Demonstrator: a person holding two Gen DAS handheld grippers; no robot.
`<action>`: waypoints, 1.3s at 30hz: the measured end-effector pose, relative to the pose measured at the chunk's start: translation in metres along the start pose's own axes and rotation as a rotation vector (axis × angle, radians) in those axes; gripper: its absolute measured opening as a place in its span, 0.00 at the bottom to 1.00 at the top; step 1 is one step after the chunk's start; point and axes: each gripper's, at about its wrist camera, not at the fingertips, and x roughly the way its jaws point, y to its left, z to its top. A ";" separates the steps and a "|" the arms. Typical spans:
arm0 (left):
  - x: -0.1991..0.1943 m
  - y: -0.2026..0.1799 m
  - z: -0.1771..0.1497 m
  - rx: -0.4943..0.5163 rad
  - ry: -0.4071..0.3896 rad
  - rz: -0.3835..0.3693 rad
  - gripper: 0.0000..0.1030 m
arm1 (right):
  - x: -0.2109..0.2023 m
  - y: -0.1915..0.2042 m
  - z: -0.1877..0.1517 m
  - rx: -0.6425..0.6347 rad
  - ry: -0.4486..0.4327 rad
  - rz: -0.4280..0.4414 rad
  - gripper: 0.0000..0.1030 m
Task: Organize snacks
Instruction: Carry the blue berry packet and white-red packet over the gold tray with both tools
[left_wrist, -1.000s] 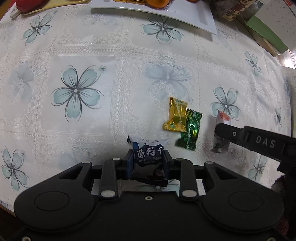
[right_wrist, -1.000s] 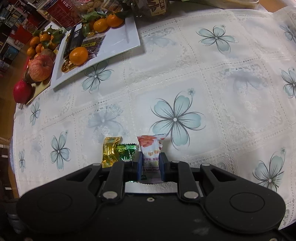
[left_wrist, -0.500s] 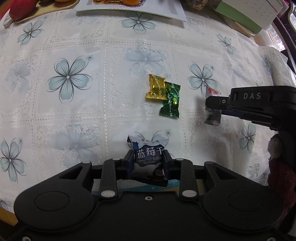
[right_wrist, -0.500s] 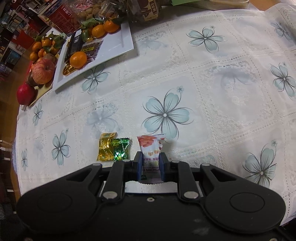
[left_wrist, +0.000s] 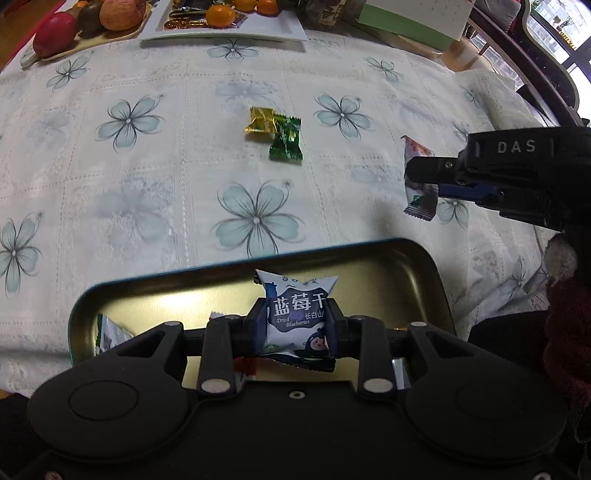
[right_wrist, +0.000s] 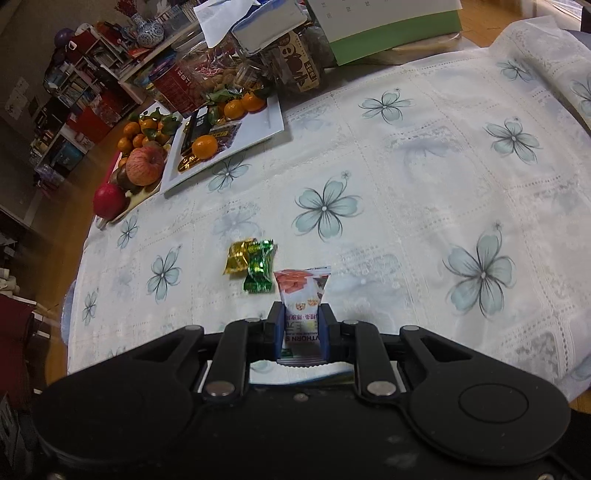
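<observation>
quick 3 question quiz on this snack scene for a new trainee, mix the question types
1. True or false: both tongs hold a packet.
2. Which packet do the left tongs hold over the tin? A) blueberry packet B) green candy C) gold candy
3. How many candies lie loose on the tablecloth?

Key
1. True: the right tongs grip the hawthorn packet.
2. A, the blueberry packet.
3. Two: gold candy, green candy.

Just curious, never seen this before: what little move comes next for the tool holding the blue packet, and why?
Probably open the left tool and drop the blueberry packet: it hangs over the gold tin, where other packets already lie.
</observation>
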 end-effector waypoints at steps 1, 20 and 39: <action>-0.001 -0.001 -0.007 0.002 -0.002 0.006 0.38 | -0.004 -0.002 -0.009 -0.004 -0.009 -0.002 0.20; -0.021 -0.008 -0.067 -0.032 -0.076 -0.007 0.38 | -0.073 -0.041 -0.140 0.032 -0.046 0.037 0.20; -0.025 -0.028 -0.042 -0.120 -0.040 0.072 0.38 | -0.081 -0.034 -0.172 -0.030 -0.045 -0.010 0.20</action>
